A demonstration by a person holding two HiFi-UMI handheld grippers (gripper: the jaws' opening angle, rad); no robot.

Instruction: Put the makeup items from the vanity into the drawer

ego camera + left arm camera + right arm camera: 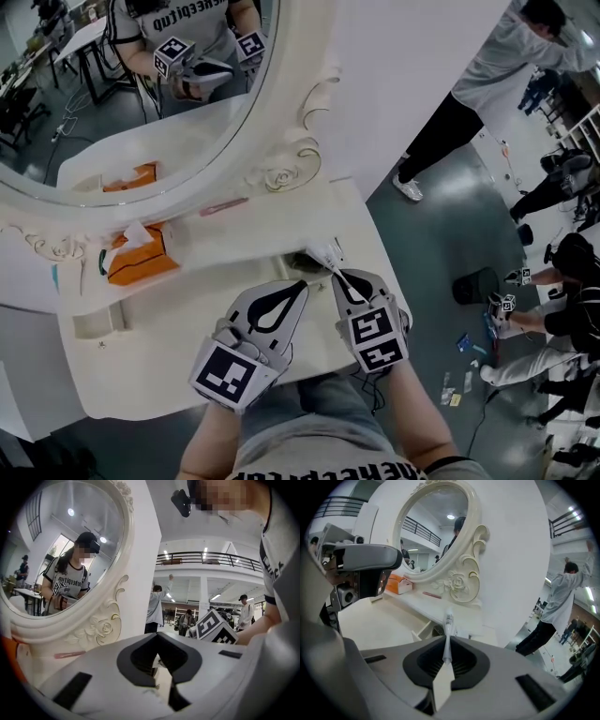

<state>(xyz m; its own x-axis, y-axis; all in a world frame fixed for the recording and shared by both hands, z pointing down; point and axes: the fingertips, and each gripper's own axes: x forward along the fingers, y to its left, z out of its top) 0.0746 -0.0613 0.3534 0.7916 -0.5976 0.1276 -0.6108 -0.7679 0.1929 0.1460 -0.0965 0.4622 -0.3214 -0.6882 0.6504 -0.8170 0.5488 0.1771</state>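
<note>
White vanity top (pixel 187 361), glossy, standing in an open hall with a grey floor. Nearest the body is the left gripper (pixel 300 284), its jaws drawn together at the tips with nothing seen clamped between them. It lies low over the front of the top, just beside the right one. The right gripper (pixel 334 270) is pinched narrow on a slim white tube (pixel 327 253), held edge-on near its flat end, with the printed end pointing ahead and down. Just past the tube's tip is the small drawer (pixel 420 630), pulled out and dark inside. The tube is therefore at the drawer mouth or just short of it, not yet inside. Judgement on the step: placing this tube. To do it well, lower the tip fully past the drawer's near wall before easing the grip. Keep the tube lengthwise along the drawer so it does not bridge the rim, and keep the left gripper off the drawer. Further back, a pink stick (pixel 223 206) lies on the raised shelf at the foot of the mirror frame (pixel 286 164), likely the next item to go. An orange tissue box (pixel 141 262) sits to its left. Beyond, people stand about the hall. View notes: only the right gripper view shows the tube's barcode, the pads closed on it, and the drawer's open corner. Only the head view shows both grippers side by side and the tube's line to the drawer. The left gripper view shows its own jaws and the pink stick, but almost nothing of the drawer
</note>
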